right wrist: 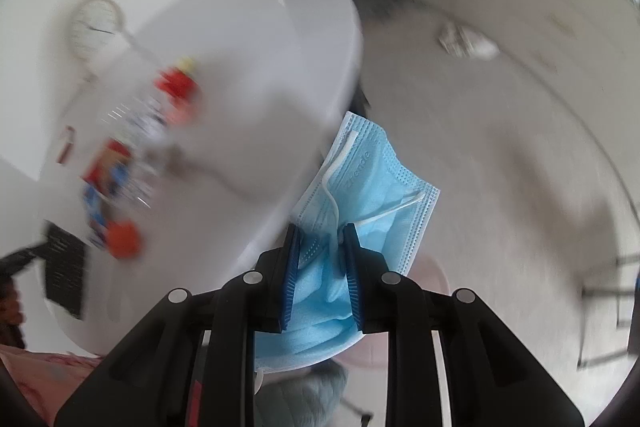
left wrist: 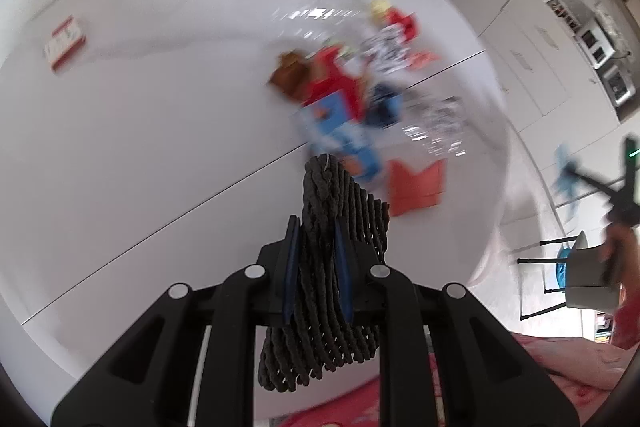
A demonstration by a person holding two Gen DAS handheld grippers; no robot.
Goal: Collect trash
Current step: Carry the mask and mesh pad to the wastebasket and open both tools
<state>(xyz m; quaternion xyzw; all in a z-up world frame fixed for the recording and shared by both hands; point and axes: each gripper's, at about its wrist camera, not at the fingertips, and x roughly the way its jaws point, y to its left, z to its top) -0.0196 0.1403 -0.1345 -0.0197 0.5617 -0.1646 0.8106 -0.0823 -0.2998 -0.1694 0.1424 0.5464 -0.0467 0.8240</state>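
My left gripper [left wrist: 316, 227] is shut on a dark woven net-like mat [left wrist: 340, 199], which hangs between the blue pads above the white table [left wrist: 120, 147]. Beyond it lies a blurred pile of trash [left wrist: 340, 87]: red and blue wrappers, clear plastic and an orange packet [left wrist: 416, 187]. My right gripper [right wrist: 322, 231] is shut on a light blue face mask [right wrist: 376, 179], held out past the table's edge over the floor. In the right wrist view, the trash pile [right wrist: 120, 155] and the dark mat [right wrist: 66, 267] show at the left.
A red-and-white card [left wrist: 64, 43] lies far left on the table. A chair with dark legs [left wrist: 580, 275] stands to the right. White cabinets line the back wall. A pale pink round shape [right wrist: 434, 275] sits below the mask. The floor [right wrist: 500, 187] is grey.
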